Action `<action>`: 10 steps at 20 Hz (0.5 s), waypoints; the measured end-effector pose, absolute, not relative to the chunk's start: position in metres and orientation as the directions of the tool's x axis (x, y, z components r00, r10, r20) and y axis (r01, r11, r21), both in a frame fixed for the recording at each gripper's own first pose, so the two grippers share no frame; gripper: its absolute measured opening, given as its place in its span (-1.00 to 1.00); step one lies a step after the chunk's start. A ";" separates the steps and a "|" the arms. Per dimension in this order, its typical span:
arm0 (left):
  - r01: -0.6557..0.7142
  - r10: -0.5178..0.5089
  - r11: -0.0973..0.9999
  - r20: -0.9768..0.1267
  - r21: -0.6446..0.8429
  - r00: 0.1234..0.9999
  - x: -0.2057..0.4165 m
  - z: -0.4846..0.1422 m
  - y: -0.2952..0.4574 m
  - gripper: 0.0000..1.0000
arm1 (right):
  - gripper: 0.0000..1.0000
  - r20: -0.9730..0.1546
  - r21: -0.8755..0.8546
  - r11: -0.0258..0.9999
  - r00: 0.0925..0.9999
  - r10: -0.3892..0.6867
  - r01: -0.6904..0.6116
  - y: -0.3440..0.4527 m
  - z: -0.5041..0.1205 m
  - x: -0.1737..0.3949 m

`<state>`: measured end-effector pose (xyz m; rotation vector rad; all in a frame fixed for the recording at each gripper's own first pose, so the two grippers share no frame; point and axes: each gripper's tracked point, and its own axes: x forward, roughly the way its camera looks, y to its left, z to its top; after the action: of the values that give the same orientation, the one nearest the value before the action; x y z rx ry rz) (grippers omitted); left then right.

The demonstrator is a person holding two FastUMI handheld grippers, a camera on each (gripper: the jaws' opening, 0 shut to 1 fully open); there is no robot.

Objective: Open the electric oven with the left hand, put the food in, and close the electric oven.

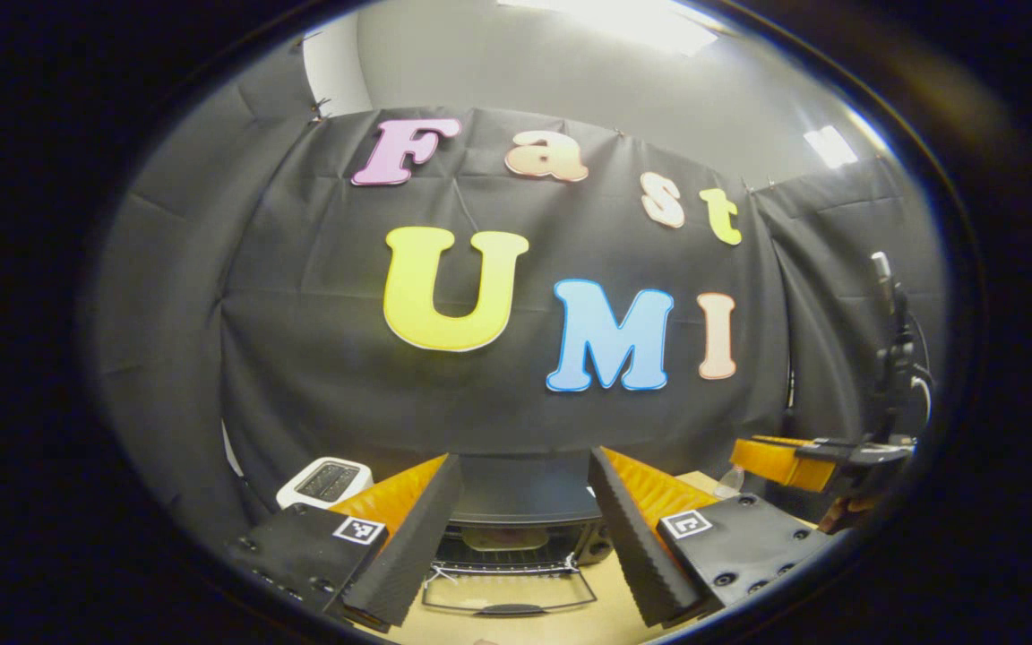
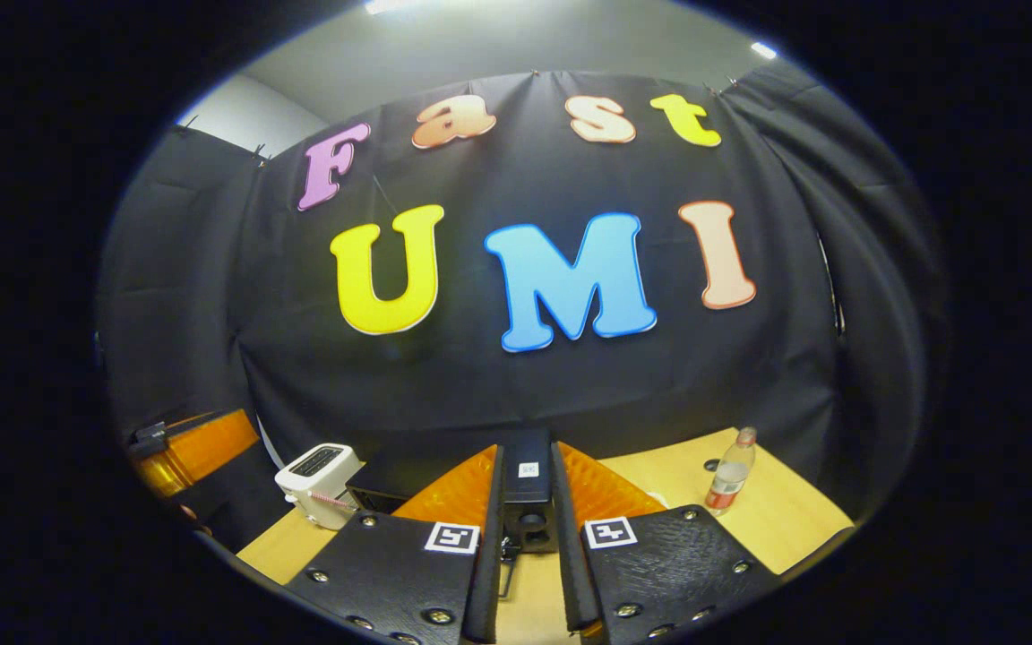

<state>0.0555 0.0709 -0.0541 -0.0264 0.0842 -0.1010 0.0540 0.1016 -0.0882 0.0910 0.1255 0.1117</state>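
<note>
A light wooden table [image 2: 794, 511] runs along the bottom of the right gripper view, against the black cloth wall. On it, at lower left, stands a white toaster [image 2: 317, 484], slots up. Just right of it sits the dark oven [image 2: 527, 502], at the bottom centre. A clear bottle [image 2: 730, 473] with a red cap stands upright at lower right, well apart from the oven. In the left gripper view the oven [image 1: 516, 511] sits at bottom centre with its door [image 1: 509, 593] folded down over the table [image 1: 610, 609], the toaster [image 1: 326, 482] to its left.
</note>
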 end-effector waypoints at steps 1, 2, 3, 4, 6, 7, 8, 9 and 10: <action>0.099 -0.101 0.995 -0.078 -0.026 0.992 0.056 -0.053 0.064 1.00 | -0.43 -0.098 0.107 0.988 0.988 0.119 -0.108 0.098 -0.081 0.051; 0.097 -0.098 0.995 -0.074 -0.018 0.992 0.056 -0.051 0.059 1.00 | -0.43 -0.077 0.105 0.989 0.990 0.115 -0.107 0.090 -0.076 0.050; 0.095 -0.095 0.995 -0.077 -0.014 0.992 0.058 -0.053 0.054 1.00 | -0.05 -0.069 0.105 0.988 0.990 0.121 -0.113 0.082 -0.073 0.051; 0.094 -0.095 0.995 -0.091 -0.017 0.991 0.060 -0.059 0.048 0.83 | 0.33 -0.068 0.110 0.988 0.990 0.121 -0.113 0.069 -0.065 0.044; 0.104 -0.112 0.993 -0.135 -0.061 0.984 0.062 -0.078 0.036 0.92 | 0.73 -0.069 0.123 0.986 0.991 0.118 -0.109 0.056 -0.064 0.049; 0.106 -0.118 0.991 -0.158 -0.085 0.980 0.065 -0.086 0.031 0.87 | 0.73 -0.066 0.127 0.987 0.992 0.109 -0.100 0.047 -0.063 0.050; 0.097 -0.113 0.991 -0.180 -0.096 0.977 0.066 -0.092 0.031 0.83 | 0.74 -0.066 0.133 0.987 0.993 0.099 -0.089 0.042 -0.064 0.052; 0.089 -0.107 0.992 -0.205 -0.092 0.973 0.069 -0.101 0.032 1.00 | 0.74 -0.065 0.134 0.988 0.994 0.089 -0.080 0.035 -0.063 0.052; 0.087 -0.104 0.993 -0.241 -0.080 0.965 0.070 -0.115 0.032 0.92 | 0.74 -0.066 0.137 0.988 0.994 0.081 -0.072 0.031 -0.064 0.052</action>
<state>0.0703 0.0316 -0.1154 -0.0691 0.2479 -0.0963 0.0524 0.0312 -0.0638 0.1349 0.0719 0.0768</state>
